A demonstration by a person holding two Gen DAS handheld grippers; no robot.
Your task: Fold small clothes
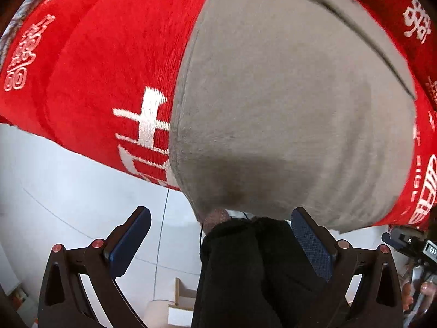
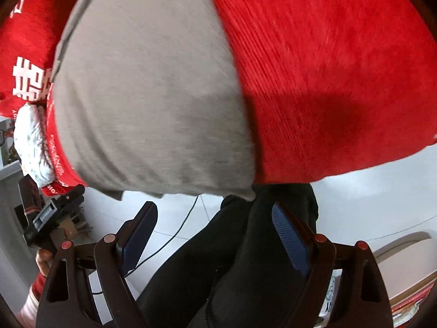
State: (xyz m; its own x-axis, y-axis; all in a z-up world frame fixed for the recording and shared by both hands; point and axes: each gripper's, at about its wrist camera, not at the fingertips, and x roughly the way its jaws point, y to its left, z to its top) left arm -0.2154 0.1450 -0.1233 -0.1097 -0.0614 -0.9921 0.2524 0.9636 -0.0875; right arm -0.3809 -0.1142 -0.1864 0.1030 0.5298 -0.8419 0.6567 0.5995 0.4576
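Nearest you, your left gripper (image 1: 220, 242) stands spread wide, its ribbed blue pads (image 1: 311, 242) clear of any cloth, gripping nothing. Your right gripper (image 2: 214, 233) is likewise released, jaws apart, with only your dark trouser legs (image 2: 218, 259) showing between them. Just past both sets of fingers lies the soft grey knitted garment (image 1: 286, 104), flat and smooth, its stitched hem curving along one side. It rests on a ribbed red plush cloth with white woven characters (image 1: 90, 82), draped over the edge above pale glossy floor tiles (image 1: 54, 191).
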